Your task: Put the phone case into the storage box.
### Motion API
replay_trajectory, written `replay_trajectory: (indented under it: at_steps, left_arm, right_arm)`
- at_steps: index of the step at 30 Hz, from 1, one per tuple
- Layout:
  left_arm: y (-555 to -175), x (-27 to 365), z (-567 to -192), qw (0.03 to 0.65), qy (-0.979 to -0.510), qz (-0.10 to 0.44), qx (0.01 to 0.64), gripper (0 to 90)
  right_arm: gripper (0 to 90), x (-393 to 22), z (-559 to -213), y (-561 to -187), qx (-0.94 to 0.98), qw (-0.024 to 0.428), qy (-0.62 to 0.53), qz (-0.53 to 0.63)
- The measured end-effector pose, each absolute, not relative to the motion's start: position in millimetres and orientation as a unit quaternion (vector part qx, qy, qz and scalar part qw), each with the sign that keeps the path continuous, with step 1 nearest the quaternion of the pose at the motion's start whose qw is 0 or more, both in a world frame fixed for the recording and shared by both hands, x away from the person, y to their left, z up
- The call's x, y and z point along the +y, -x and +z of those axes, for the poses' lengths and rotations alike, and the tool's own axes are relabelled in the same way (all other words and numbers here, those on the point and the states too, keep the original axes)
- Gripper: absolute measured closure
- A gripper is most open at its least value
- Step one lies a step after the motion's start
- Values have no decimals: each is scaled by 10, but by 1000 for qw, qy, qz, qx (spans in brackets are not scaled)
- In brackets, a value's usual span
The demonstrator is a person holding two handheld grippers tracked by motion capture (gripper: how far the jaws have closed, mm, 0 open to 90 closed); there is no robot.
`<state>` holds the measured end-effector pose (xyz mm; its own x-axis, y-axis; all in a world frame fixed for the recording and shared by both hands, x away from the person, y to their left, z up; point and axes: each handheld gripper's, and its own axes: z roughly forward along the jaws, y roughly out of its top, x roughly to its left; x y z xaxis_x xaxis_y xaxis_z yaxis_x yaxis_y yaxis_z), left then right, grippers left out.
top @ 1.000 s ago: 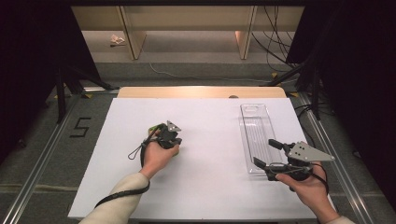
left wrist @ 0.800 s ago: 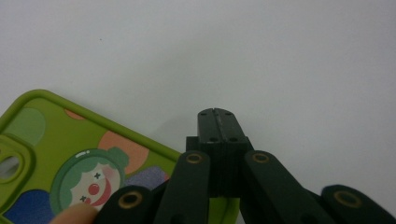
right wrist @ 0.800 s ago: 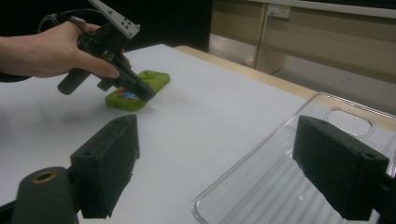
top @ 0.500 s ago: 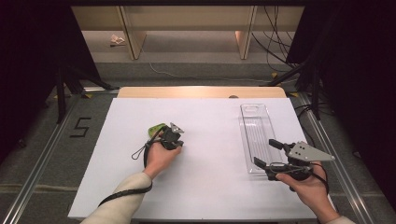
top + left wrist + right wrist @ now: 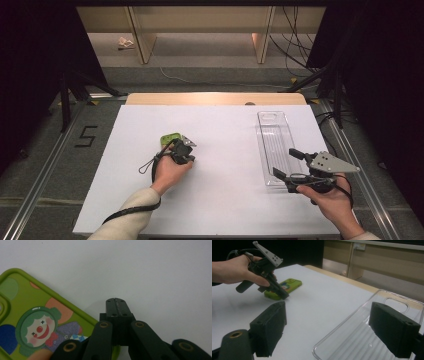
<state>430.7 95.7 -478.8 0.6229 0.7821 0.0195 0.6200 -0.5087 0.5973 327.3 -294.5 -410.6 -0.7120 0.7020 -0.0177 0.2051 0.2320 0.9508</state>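
While the left gripper rests tip-down on the table with jaws pressed together and nothing between them, the green phone case lies flat just beside its tip, off to the left in the left gripper view. High view: case left of table centre, long axis slanting away from the left hand. Right gripper, jaws spread and empty, sits well apart at the clear tray's near end. Left is plainly nearer; likely it must open and shift sideways onto the case's edge.

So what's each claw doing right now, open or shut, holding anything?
Left claw: shut, holding nothing, tips beside the green phone case.
Right claw: open, empty, at the clear tray.
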Motion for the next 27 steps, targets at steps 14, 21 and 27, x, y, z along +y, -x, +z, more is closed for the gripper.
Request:
replay_trajectory:
  at_steps: [14, 21, 27]
  left_arm:
    - [-4212, 1157, -4768, 259, -863, 131, 413, 898]
    - [-4184, 1283, -4761, 253, -862, 126, 420, 898]
    - [-4162, 1391, -4753, 245, -862, 125, 426, 898]
  right_arm:
    - [158, -2943, -4107, -3266, 750, 232, -303, 540]
    - [158, -2954, -4110, -3268, 749, 232, -305, 540]
    - [158, -2949, -4116, -3268, 750, 232, -306, 538]
